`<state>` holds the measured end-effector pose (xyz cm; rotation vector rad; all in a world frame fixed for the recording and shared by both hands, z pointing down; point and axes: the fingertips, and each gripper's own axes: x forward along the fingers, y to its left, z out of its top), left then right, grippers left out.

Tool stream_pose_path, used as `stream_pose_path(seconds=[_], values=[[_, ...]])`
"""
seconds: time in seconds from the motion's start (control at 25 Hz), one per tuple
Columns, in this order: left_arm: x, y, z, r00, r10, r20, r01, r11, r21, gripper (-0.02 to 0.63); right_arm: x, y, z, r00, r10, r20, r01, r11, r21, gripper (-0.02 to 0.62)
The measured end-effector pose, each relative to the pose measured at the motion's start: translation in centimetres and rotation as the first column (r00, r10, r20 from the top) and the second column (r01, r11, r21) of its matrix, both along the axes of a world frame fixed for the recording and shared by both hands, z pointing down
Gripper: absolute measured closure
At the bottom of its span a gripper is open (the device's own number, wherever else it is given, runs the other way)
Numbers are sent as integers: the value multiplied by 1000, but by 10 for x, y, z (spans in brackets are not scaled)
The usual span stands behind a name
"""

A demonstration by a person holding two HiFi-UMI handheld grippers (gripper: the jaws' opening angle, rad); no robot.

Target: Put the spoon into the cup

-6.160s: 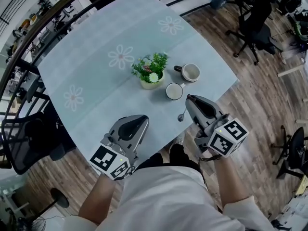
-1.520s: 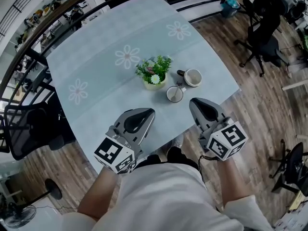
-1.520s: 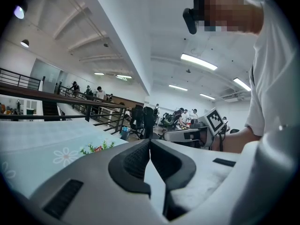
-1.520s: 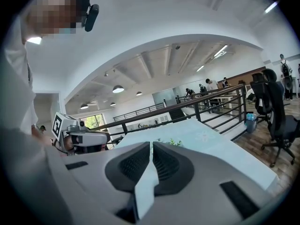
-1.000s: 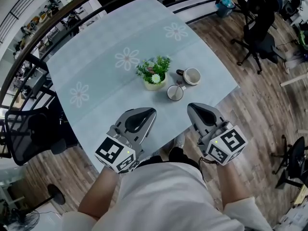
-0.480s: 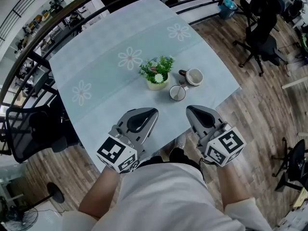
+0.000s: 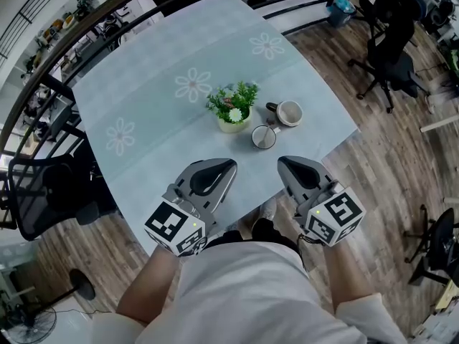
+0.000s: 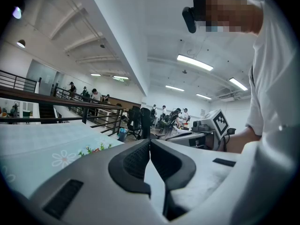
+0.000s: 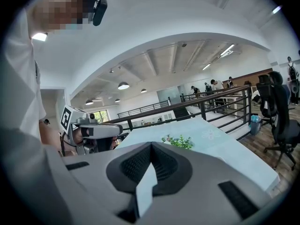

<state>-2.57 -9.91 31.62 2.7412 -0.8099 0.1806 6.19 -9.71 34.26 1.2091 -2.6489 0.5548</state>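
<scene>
The spoon (image 7: pixel 270 125) appears in the head view only as a small grey sliver at the far rim of the white cup (image 7: pixel 262 137). It seems to rest inside the cup, though it is too small to be sure. The cup stands near the right front edge of the table (image 7: pixel 143 84), which is covered with a pale blue cloth printed with daisies. A potted plant (image 7: pixel 232 109) with green leaves and small flowers sits just beside the cup on its far left. A second mug (image 7: pixel 288 112) with a dark handle sits just beyond the cup on the right.

Both grippers hover over the near edge of the table, short of the cup and apart from it. The left gripper (image 7: pixel 230 165) has its jaws brought together tip to tip, with nothing between the pads. The right gripper (image 7: pixel 282 161) is likewise closed and empty, its ribbed pads meeting in its own view. Each gripper view shows the other gripper alongside, and the plant's leaves beyond.
</scene>
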Motion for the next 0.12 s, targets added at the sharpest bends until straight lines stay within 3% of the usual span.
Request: stream_pose_path(seconds=[0.12], values=[[3, -3, 0, 1000, -1, -2, 1, 1000, 2, 580, 3, -3, 1, 1000, -2, -1, 2, 1000, 1, 572]])
